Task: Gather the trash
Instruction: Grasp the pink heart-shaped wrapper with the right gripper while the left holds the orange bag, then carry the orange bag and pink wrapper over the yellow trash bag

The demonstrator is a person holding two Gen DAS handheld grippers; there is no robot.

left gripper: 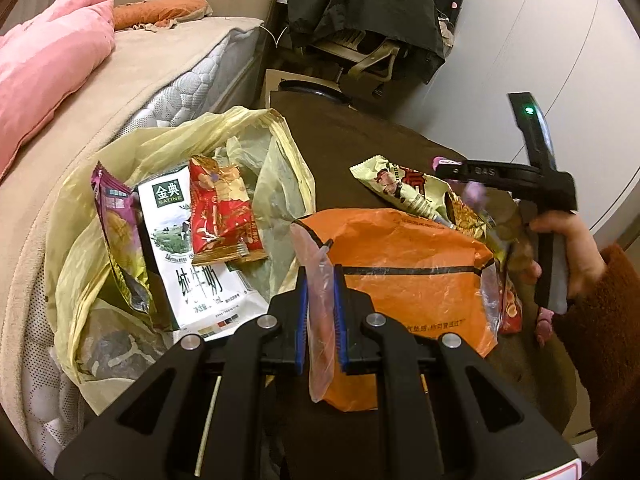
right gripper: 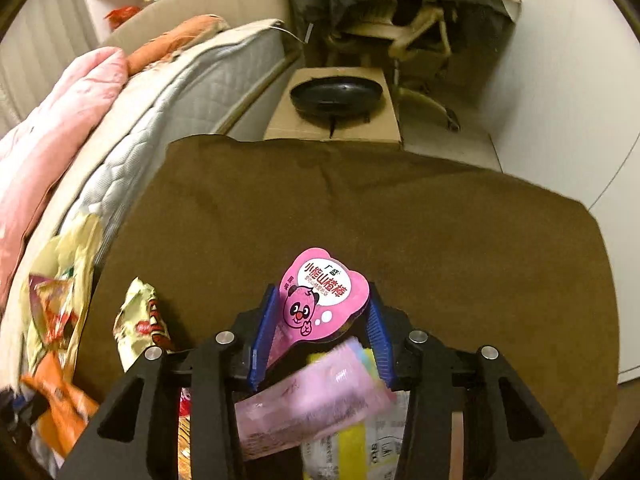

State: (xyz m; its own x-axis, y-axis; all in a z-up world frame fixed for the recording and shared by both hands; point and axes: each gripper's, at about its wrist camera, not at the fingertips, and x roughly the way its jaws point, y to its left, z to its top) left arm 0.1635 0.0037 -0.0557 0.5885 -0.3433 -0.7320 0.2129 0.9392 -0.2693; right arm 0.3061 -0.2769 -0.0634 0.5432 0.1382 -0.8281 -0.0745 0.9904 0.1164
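My left gripper (left gripper: 320, 280) is shut on a clear plastic wrapper (left gripper: 318, 320) with an orange strip inside, just above an orange bag (left gripper: 408, 264) on the brown table. To its left a yellow trash bag (left gripper: 256, 136) lies open, holding a white milk carton (left gripper: 180, 240), a red wrapper (left gripper: 222, 212) and a purple wrapper (left gripper: 116, 224). My right gripper (right gripper: 320, 312) is shut on a pink bear-shaped snack pack (right gripper: 320, 296), with a blurred pink wrapper (right gripper: 312, 396) hanging below it. The right gripper also shows in the left wrist view (left gripper: 440, 166), over a cream wrapper (left gripper: 400, 184).
The brown cloth-covered table (right gripper: 400, 208) stands beside a bed (left gripper: 168, 64) with a pink blanket (left gripper: 48, 64). A black round device (right gripper: 336, 96) sits on a cardboard box beyond the table. A chair draped in dark clothing (left gripper: 360, 12) stands at the back.
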